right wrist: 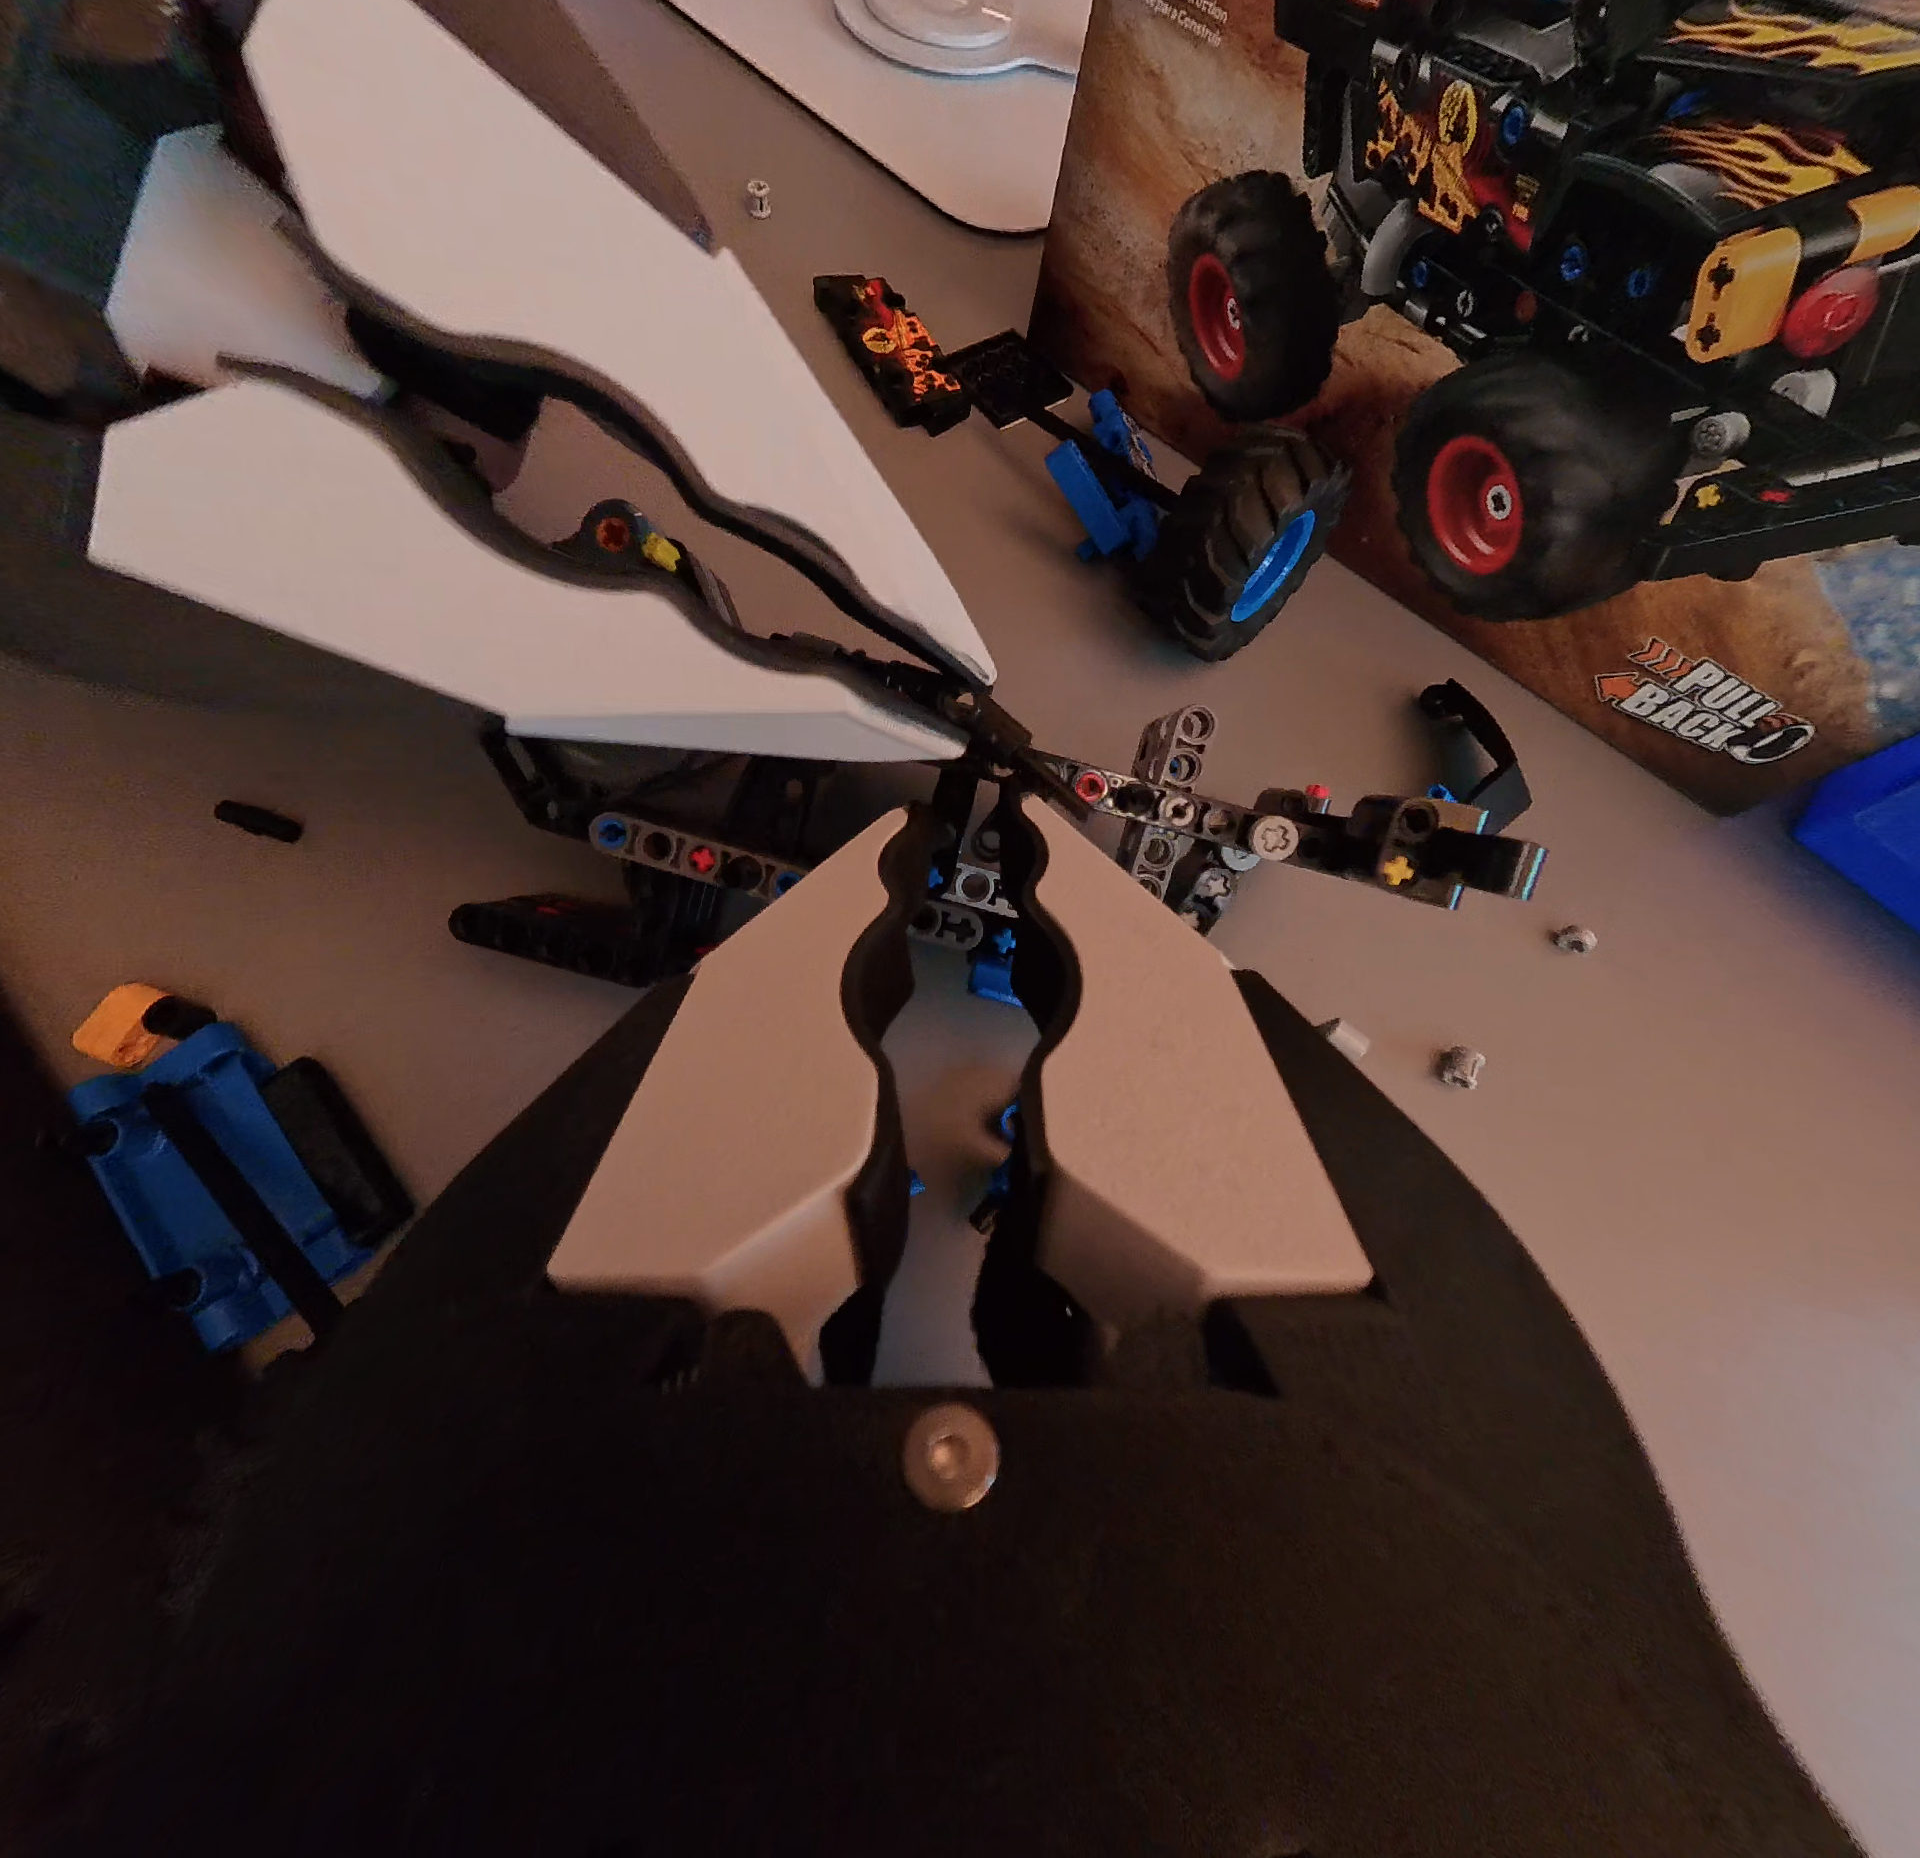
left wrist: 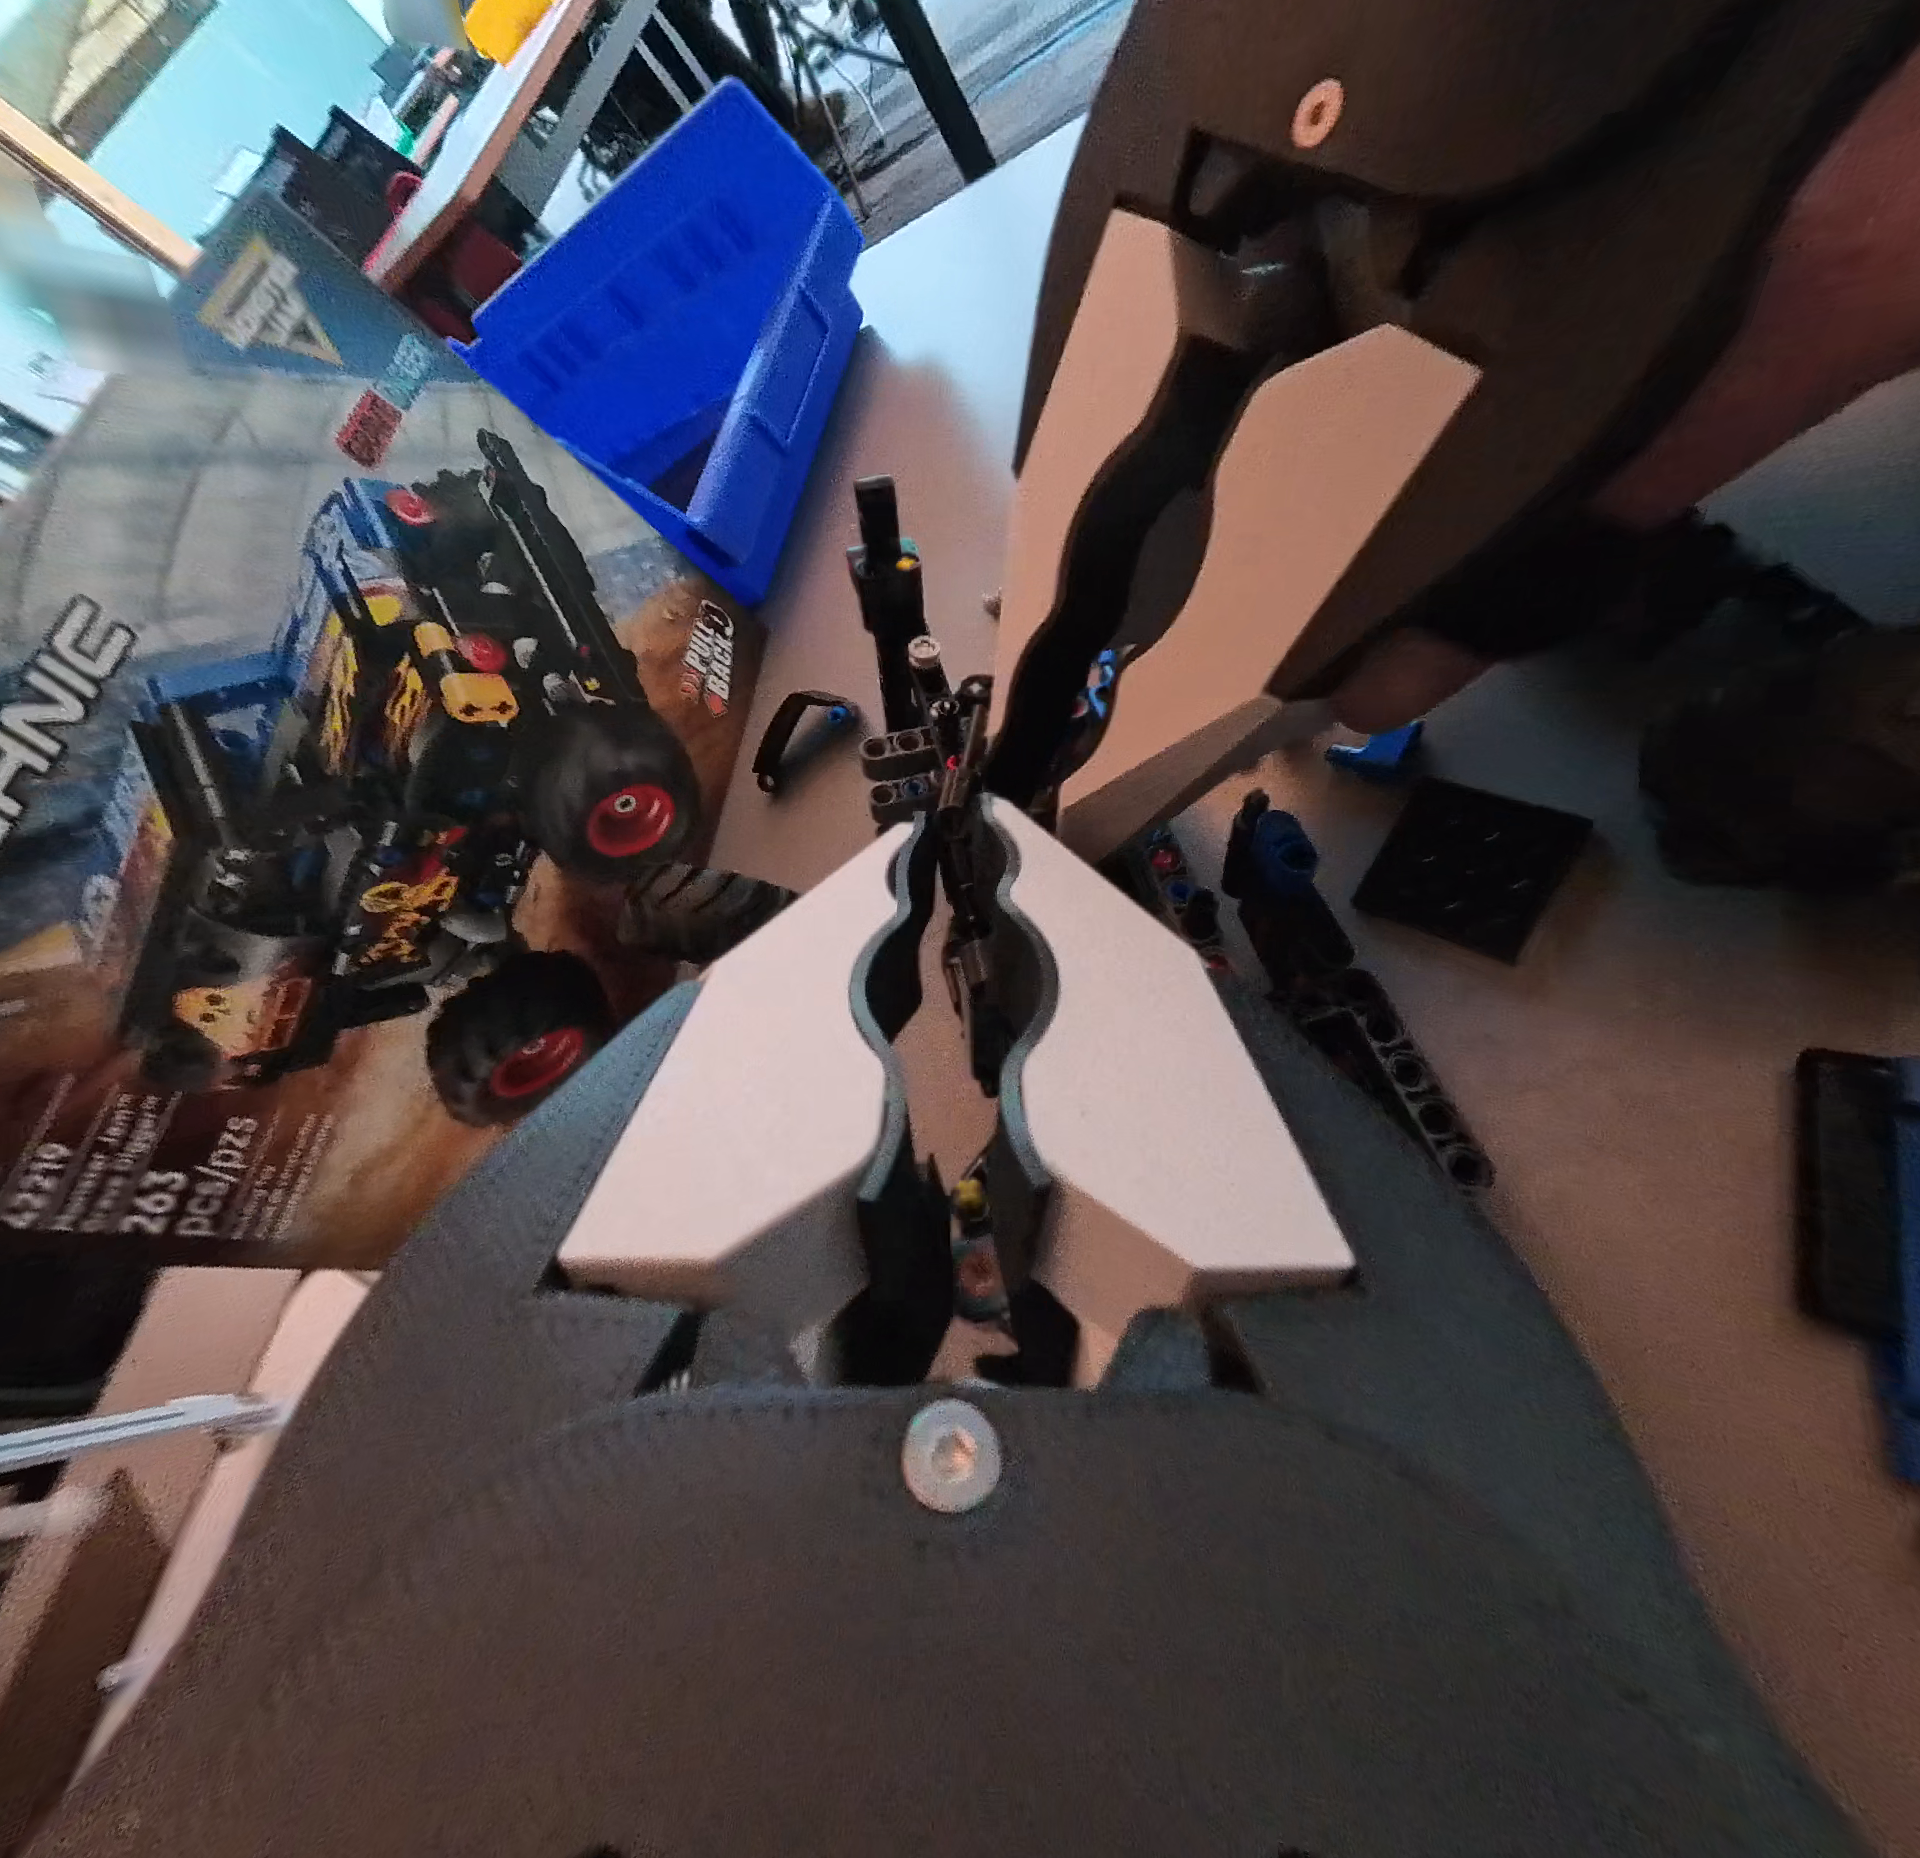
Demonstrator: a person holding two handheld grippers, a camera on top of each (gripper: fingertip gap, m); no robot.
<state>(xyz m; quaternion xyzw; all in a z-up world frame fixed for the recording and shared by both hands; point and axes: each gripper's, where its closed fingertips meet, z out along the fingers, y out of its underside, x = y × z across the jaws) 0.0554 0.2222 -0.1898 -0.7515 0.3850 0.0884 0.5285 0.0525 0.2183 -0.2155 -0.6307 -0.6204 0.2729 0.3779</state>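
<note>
Over the grey table (right wrist: 1558, 1237), left gripper (left wrist: 951, 832) clamps narrow on a black brick frame (right wrist: 1195, 811); right gripper (right wrist: 961, 806) pinches the same frame. Beyond: loose wheel (right wrist: 1242, 546), toy box (left wrist: 312, 769), blue bin (left wrist: 686, 322) far left.

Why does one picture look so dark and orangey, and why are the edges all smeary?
Right wrist view: dim, warm light, so the right gripper body goes nearly black while its pale fingers look pinkish. Left wrist view: brighter, bluish daylight; the toy box and blue bin smear and bend toward the edges, wide-lens distortion. In both, the brick assembly near the centre is sharpest.
</note>
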